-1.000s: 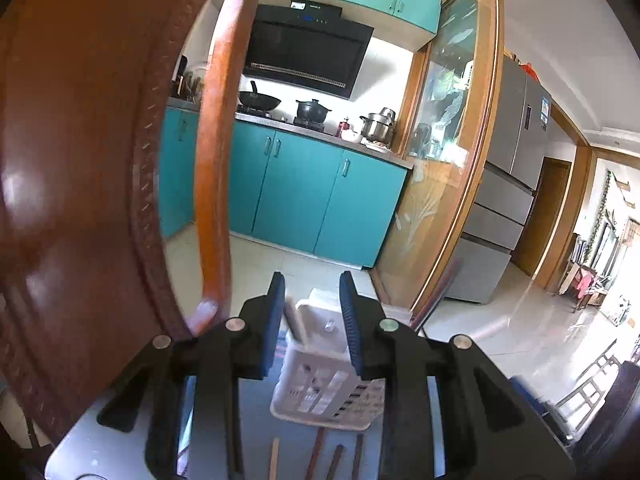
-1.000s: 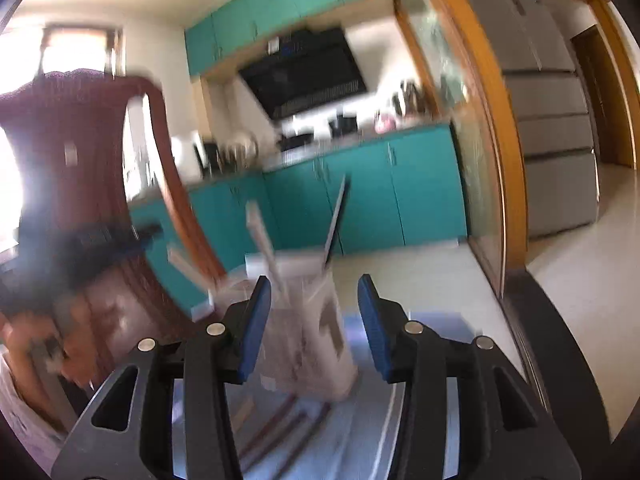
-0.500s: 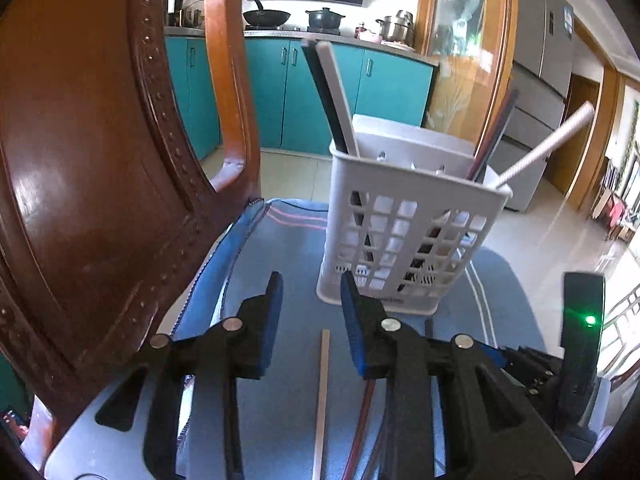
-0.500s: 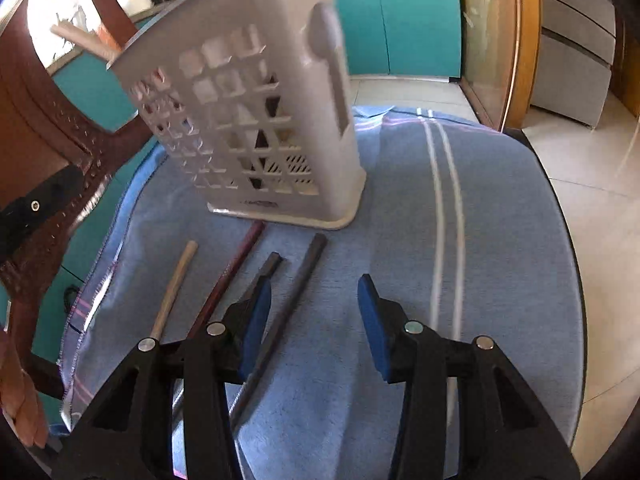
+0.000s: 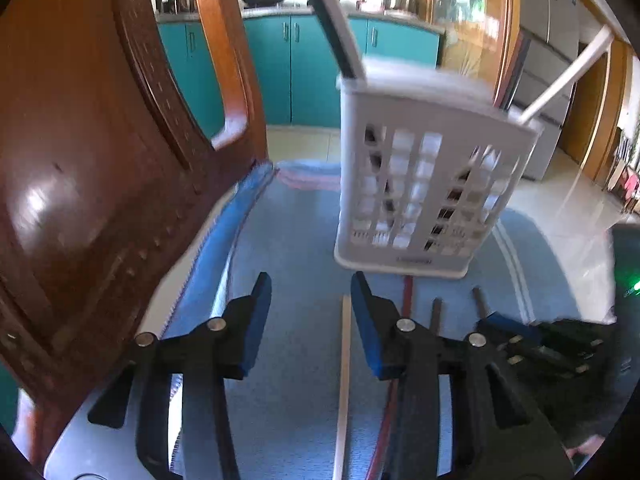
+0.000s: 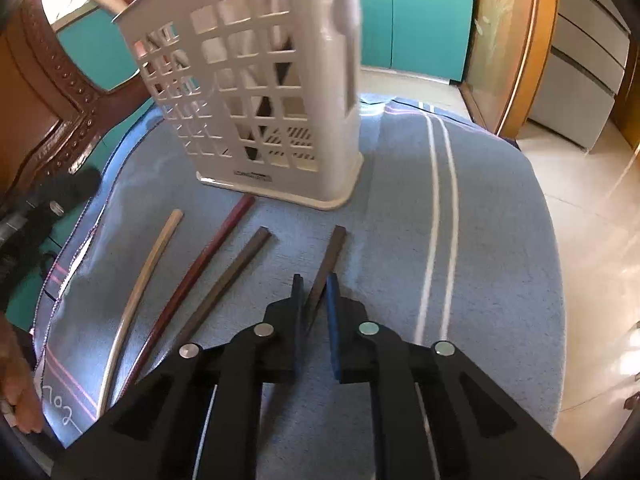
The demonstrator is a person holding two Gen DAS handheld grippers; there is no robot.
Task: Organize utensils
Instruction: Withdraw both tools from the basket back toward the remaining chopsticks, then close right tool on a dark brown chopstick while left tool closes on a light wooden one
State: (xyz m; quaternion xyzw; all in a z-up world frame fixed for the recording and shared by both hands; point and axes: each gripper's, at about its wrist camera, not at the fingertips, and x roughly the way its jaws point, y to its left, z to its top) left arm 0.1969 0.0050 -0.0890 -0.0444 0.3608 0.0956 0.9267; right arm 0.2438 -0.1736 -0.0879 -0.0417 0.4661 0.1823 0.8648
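A white slotted utensil basket [image 6: 276,92] stands on a blue cloth [image 6: 480,264] and holds several chopsticks; it also shows in the left wrist view [image 5: 424,192]. Several chopsticks lie on the cloth in front of it: a pale one [image 6: 148,276], a red one [image 6: 196,280], a dark brown one [image 6: 232,280] and another dark brown one [image 6: 326,264]. My right gripper [image 6: 314,284] is closed on the near end of that rightmost dark chopstick. My left gripper [image 5: 310,292] is open and empty above the cloth, with the pale chopstick [image 5: 344,380] lying between its fingers.
A carved wooden chair back [image 5: 100,160] rises close on the left. The cloth covers a round seat whose edge [image 6: 556,280] drops to a tiled floor on the right. Teal kitchen cabinets [image 5: 304,76] stand behind. The right gripper shows in the left wrist view [image 5: 540,344].
Both grippers dropped from facing the kitchen down toward the cloth. My right gripper moved to the rightmost dark chopstick and closed on it. My left gripper opened wider.
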